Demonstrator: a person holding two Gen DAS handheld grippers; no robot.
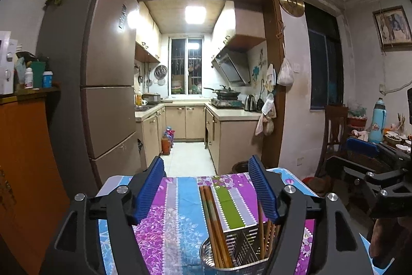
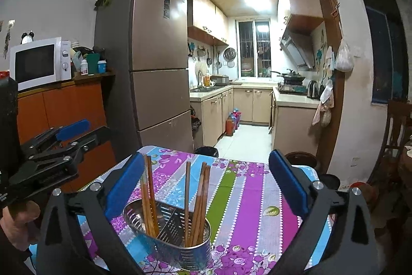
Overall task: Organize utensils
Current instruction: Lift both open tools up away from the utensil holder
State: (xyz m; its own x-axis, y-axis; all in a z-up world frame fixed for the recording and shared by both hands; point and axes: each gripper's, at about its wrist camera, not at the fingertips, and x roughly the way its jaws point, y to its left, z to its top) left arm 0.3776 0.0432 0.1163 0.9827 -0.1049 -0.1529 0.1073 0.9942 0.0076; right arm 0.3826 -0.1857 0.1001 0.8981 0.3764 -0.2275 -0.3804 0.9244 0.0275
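On the striped cloth (image 2: 239,197) stands the metal holder (image 2: 170,231), near the table's front edge, with a perforated divider splitting it in two. Brown chopsticks (image 2: 149,197) lean in its left compartment, and a second bunch (image 2: 199,200) leans in the right one.

Over the holder, the right gripper (image 2: 206,187) hangs wide open, gripping nothing; its left blue pad sits just beside the left chopsticks, partly in front of the holder's rim. The left gripper (image 1: 208,195) is also spread wide and empty, and its right finger (image 1: 265,195) covers part of the chopsticks (image 1: 213,223) rising from the holder (image 1: 231,251), whose base is cut off at the bottom of that view.

Left of the holder, the left gripper's body and the hand (image 2: 18,223) on it show at the frame edge. Beyond the holder, past the table's far edge, stand a fridge (image 2: 157,61) and a kitchen doorway. Left of the fridge a microwave (image 2: 38,63) sits on an orange cabinet (image 2: 64,107). How many chopsticks there are is hard to tell.
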